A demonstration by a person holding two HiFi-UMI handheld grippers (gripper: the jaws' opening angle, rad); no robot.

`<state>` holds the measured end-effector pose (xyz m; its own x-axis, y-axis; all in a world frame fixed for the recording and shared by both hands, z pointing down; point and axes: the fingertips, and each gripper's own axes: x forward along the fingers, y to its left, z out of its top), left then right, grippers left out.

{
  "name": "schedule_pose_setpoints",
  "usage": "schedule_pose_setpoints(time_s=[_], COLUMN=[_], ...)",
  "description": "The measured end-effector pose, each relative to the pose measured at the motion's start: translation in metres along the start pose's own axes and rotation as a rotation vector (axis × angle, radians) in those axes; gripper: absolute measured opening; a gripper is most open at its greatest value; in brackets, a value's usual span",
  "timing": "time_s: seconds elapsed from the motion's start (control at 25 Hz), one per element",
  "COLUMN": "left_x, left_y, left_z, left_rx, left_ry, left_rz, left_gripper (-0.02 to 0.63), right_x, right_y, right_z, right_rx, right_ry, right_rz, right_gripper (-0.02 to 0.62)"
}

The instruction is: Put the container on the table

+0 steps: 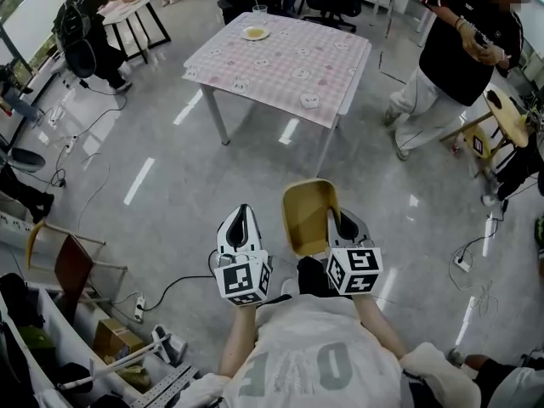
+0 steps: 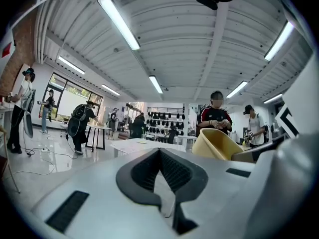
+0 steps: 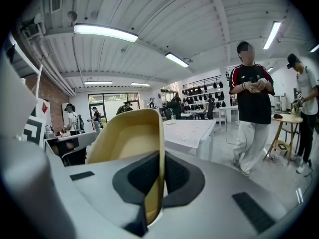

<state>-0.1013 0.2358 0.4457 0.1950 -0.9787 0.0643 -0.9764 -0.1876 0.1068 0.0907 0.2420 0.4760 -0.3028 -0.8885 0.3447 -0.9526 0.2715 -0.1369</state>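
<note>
The container is a yellow plastic tub, held up in the air over the grey floor. My right gripper is shut on its right wall; in the right gripper view the yellow wall stands pinched between the dark pads of the gripper. My left gripper is beside the tub on the left, apart from it, shut with nothing in it. The tub shows at that view's right. The table, under a pink checked cloth, stands some way ahead.
A plate and a cup stand at the table's far end. A person in a black top stands to the right by a round wooden stool. Cables and a wooden chair lie to the left.
</note>
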Motion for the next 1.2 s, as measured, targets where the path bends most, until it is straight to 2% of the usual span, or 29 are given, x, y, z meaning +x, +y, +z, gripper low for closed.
schedule_pose_setpoints(time_s=[0.28,0.48,0.6,0.8,0.96,1.2], left_x=[0.056,0.127,0.184,0.316,0.409,0.488], left_y=[0.003,0.024,0.037,0.058,0.077,0.097], left_z=[0.002,0.008,0.018,0.053,0.073,0.086], left_rx=[0.021,0.049,0.066,0.076,0.073,0.063], left_ry=[-0.003,-0.014,-0.020,-0.053,-0.058,-0.056], left_rz=[-0.020,-0.020,-0.017,-0.023,-0.026,0.000], left_gripper=[0.023,0.023,0.023,0.023,0.023,0.023], right_x=[0.052,0.133,0.184,0.296,0.379,0.461], right_y=[-0.021,-0.037,-0.054,-0.098,-0.117,-0.128], right_z=[0.011,0.036,0.065,0.130,0.184,0.232], right_rx=[0.018,0.026,0.024,0.021,-0.005,-0.044], right_ry=[-0.018,-0.045,-0.069,-0.079,-0.093,-0.104], right_rz=[0.002,0.016,0.019,0.008,0.027,0.058], right_gripper=[0.031,0.031,0.031,0.031,0.031,0.031])
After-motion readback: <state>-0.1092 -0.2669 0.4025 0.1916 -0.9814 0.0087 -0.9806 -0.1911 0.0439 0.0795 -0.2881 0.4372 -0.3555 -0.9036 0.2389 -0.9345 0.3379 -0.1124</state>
